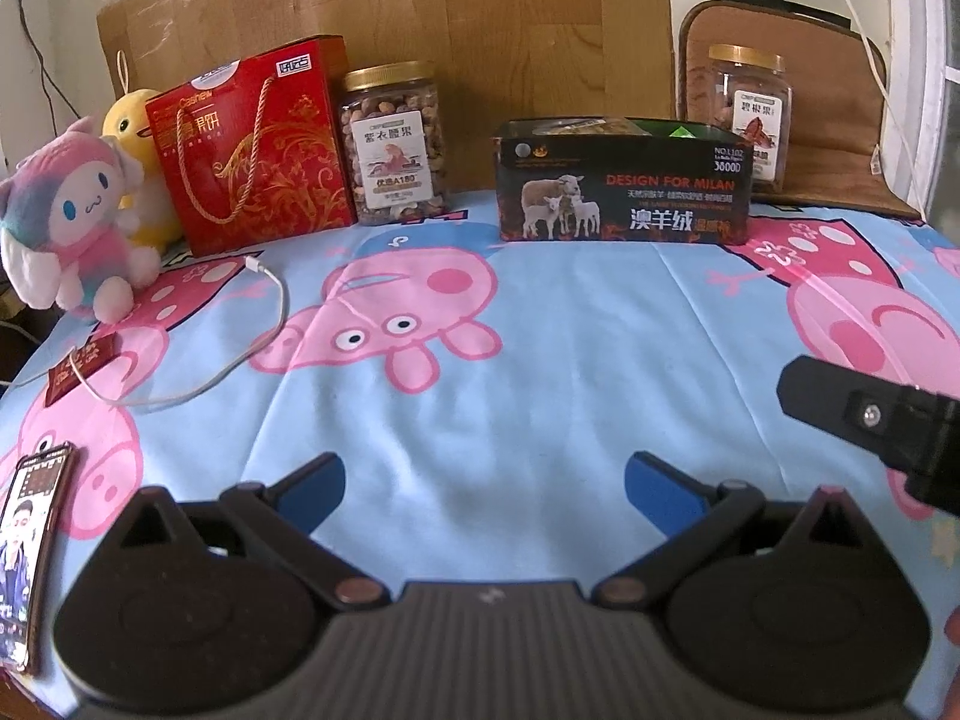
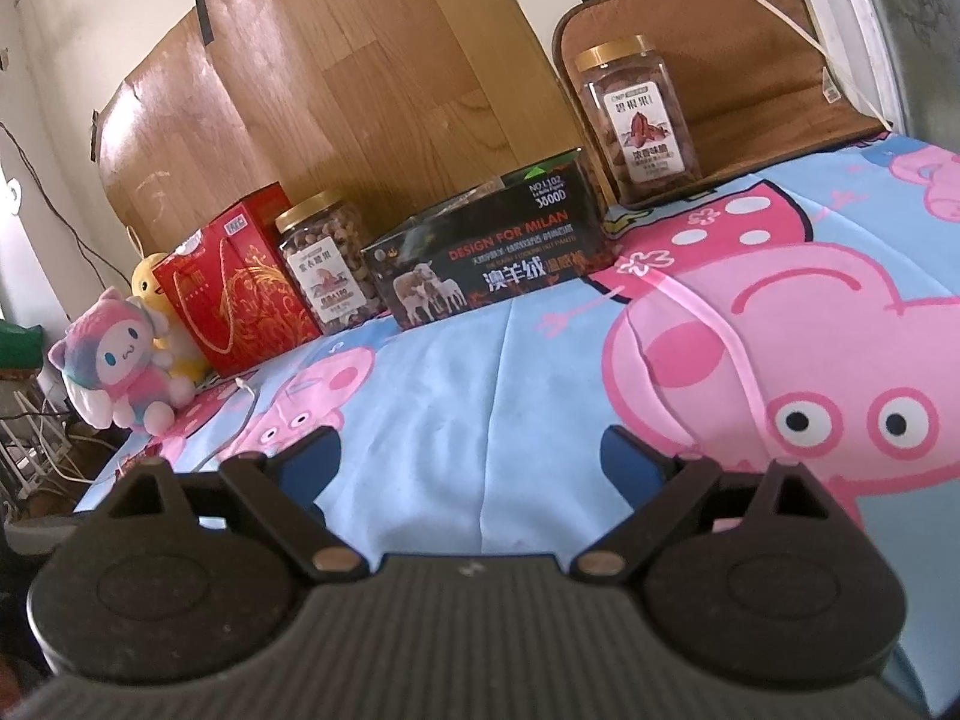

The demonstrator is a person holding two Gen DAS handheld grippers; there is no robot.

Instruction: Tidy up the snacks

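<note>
A black open-topped box [image 1: 624,186] with snack packets inside stands at the back of the bed; it also shows in the right wrist view [image 2: 486,252]. A gold-lidded jar of nuts [image 1: 393,141] stands left of it [image 2: 327,264], beside a red gift box [image 1: 252,147] [image 2: 234,294]. A second gold-lidded jar [image 1: 750,114] stands right of the black box [image 2: 639,120]. My left gripper [image 1: 485,480] is open and empty, low over the sheet. My right gripper [image 2: 471,453] is open and empty, also near the front.
Plush toys [image 1: 66,222] sit at the back left. A white cable [image 1: 240,336] and a small red packet [image 1: 81,363] lie on the cartoon-pig sheet [image 1: 540,360]. A phone [image 1: 30,552] lies at the front left. A brown cushion [image 1: 840,96] leans at the back right.
</note>
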